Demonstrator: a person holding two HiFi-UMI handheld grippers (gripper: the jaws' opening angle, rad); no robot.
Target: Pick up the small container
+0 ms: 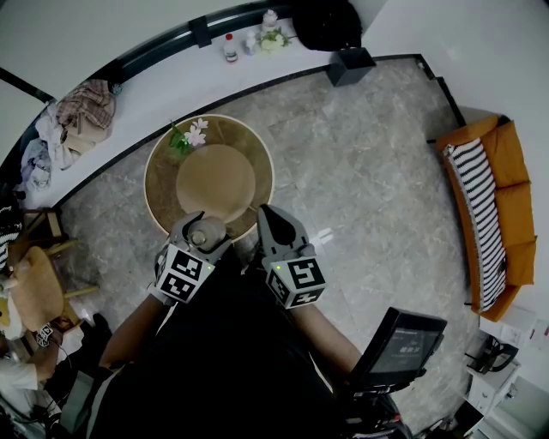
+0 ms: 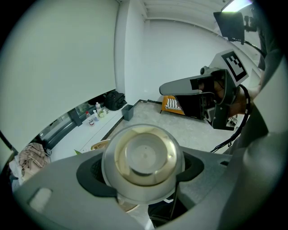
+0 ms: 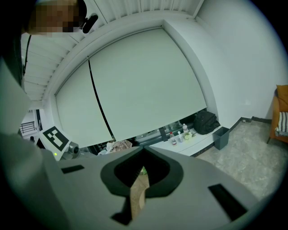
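Note:
The small container (image 2: 143, 156), round and pale with a cream-lined inside, sits clamped between the two jaws of my left gripper (image 1: 204, 225). In the head view the container (image 1: 207, 232) hangs at the near edge of the round wooden table (image 1: 163, 199). My right gripper (image 1: 268, 214) is just to the right of it, over the table's near edge, with its jaws closed tip to tip and nothing between them. In the right gripper view the right gripper (image 3: 144, 149) has only a sliver of the table showing through the gap behind its tips. The right gripper (image 2: 198, 90) also shows in the left gripper view.
A small plant with pale flowers (image 1: 190, 135) stands at the table's far side. Behind runs a white ledge (image 1: 154, 81) with bottles (image 1: 230, 47), a clothes pile (image 1: 83, 106), a black bag (image 1: 324, 22) and a dark bin (image 1: 350, 64). An orange sofa (image 1: 502, 206) stands right, a wooden chair (image 1: 36, 290) left, a screen (image 1: 400, 344) near right.

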